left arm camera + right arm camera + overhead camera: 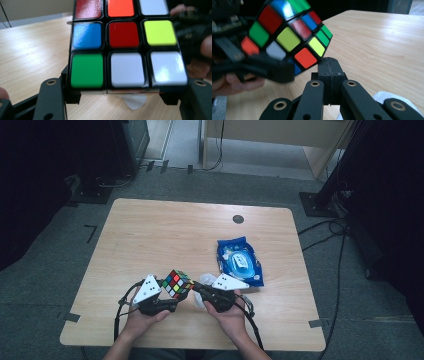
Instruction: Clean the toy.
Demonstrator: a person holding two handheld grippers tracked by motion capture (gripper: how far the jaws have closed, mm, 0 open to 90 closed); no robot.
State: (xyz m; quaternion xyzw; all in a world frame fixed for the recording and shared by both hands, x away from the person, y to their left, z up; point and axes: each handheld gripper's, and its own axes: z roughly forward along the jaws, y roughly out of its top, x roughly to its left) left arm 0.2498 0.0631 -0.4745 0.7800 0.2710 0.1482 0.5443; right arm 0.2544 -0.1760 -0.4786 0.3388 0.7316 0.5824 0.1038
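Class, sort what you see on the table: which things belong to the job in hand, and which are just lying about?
In the job:
- puzzle cube, clamped in the left tool
- right tool, jaws shut on nothing, beside the cube

Lying about:
- blue wipes pack
- white tissue under the right tool
- dark round cap in the table

Seen from above: wooden table [165, 232] on grey carpet, dark stands and cables around it. Near the front edge, a scrambled puzzle cube [177, 283] held tilted off the tabletop, clamped in the left gripper [172, 295]. Just to its right, the right gripper [196, 289], tips pointing at the cube, pressed together with nothing between them. Beneath that gripper, a scrap of white tissue [202, 301]. Behind it, close by, a blue wet-wipe pack [239, 261] lying flat. Farther back, a dark round grommet [238, 219].
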